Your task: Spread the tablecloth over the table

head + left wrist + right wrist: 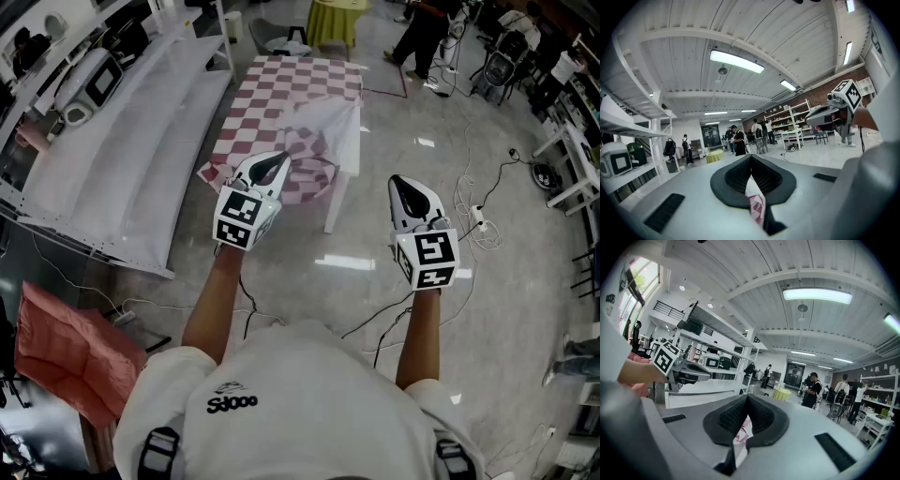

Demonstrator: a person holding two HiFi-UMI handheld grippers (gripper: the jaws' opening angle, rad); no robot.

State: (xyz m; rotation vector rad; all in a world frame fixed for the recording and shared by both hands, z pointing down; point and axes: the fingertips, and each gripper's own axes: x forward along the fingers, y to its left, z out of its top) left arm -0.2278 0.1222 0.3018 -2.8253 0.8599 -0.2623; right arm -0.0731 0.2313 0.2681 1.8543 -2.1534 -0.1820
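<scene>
A pink-and-white checked tablecloth (281,94) lies rumpled on a small white-legged table (334,208) ahead of me. One corner is folded back, showing its white underside (330,122), and the near end hangs bunched. My left gripper (278,165) is shut, its tip over the cloth's near edge. My right gripper (401,181) is shut too, over bare floor to the right of the table. In each gripper view the pads (751,161) (747,401) meet, and a strip of the checked tablecloth (757,208) (739,434) shows in the slit below them.
A long white bench (122,150) runs along the left. Cables (469,211) trail over the glossy floor at right. A reddish cloth (66,356) lies at lower left. A yellow-draped table (333,19) and people (417,37) stand at the back.
</scene>
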